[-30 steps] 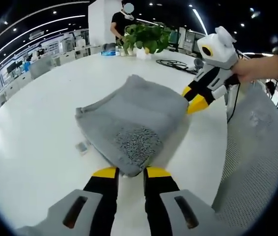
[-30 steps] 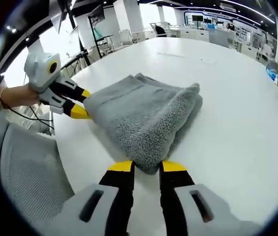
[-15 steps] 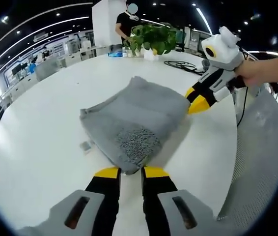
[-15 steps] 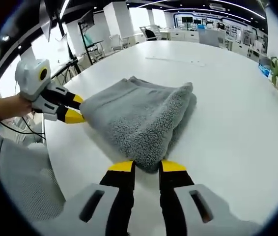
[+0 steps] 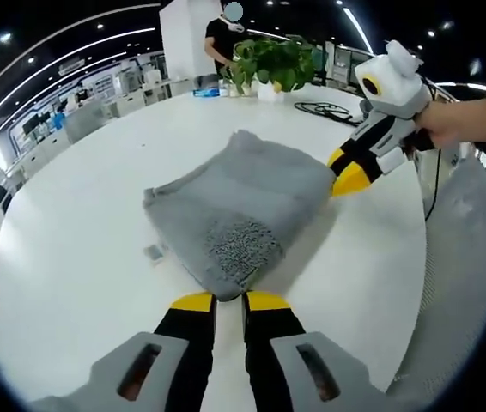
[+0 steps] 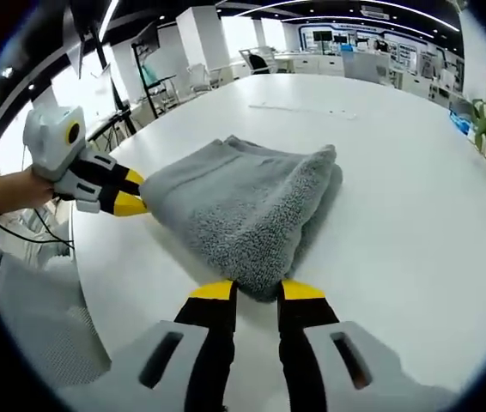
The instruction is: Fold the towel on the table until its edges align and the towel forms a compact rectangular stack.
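A grey towel (image 5: 243, 197) lies folded into a thick rectangular stack on the round white table (image 5: 71, 257). My left gripper (image 5: 229, 300) stands at the towel's near corner, its yellow-tipped jaws drawn close on the edge. In the right gripper view the towel (image 6: 243, 202) shows its fluffy folded end. There my right gripper (image 6: 258, 290) pinches that corner, a narrow gap between its jaws. The right gripper (image 5: 346, 172) touches the towel's far right corner in the left gripper view. The left gripper (image 6: 140, 192) meets the towel's left edge in the right gripper view.
A potted plant (image 5: 273, 60) and a black cable (image 5: 320, 112) sit at the table's far side, with a person (image 5: 224, 43) behind. A small tag (image 5: 153, 252) lies left of the towel. A grey mesh chair (image 5: 466, 283) stands by the table's edge.
My left gripper's jaws have drawn closer together at the towel's corner. The towel and the right gripper have stayed where they were; both views shifted only slightly.
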